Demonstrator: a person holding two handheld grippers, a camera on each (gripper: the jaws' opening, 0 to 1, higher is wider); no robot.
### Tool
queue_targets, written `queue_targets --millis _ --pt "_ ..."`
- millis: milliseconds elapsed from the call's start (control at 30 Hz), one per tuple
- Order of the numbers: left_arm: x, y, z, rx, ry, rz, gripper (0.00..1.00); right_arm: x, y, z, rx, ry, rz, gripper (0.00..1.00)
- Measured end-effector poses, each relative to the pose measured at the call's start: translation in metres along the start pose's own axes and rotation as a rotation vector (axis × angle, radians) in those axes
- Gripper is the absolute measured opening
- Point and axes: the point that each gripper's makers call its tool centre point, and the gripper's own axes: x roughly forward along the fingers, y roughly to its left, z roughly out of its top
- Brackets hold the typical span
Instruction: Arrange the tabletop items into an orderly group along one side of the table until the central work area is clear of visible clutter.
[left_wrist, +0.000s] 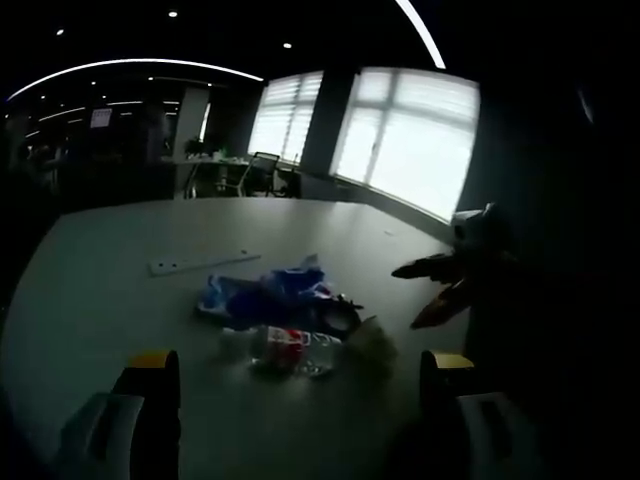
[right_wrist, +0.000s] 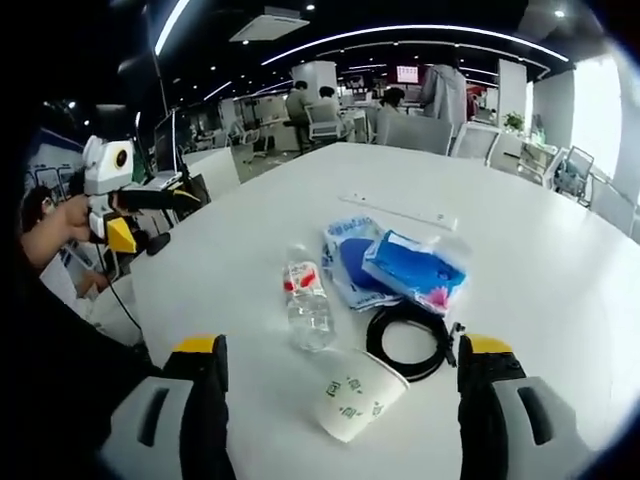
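Clutter centres on the paper cup (right_wrist: 352, 397), lying on its side between the right tool (right_wrist: 340, 375) jaws, wide open, empty.

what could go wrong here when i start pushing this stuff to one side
The plastic bottle lies on its side and may roll away if nudged. The paper cup is tipped over beside the black cable coil; light, it could skid or get crushed between the fingers. The blue packets overlap the coil, so dragging one may pull the other along.
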Motion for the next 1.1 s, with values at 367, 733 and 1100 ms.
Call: queue_targets --millis 367,733,1100 --pt "0.005 0.003 0.000 -0.005 0.004 -0.005 0.98 0.034 0.027 0.010 -0.086 0.038 0.084 0.86" --pt "0.005 0.013 0.003 -0.018 -0.006 0.009 0.98 0.069 0.034 0.016 -0.140 0.075 0.122 0.81" --pt "0.005 0.019 0.003 -0.027 -0.011 0.017 0.97 0.091 0.046 0.015 -0.183 0.121 0.157 0.78"
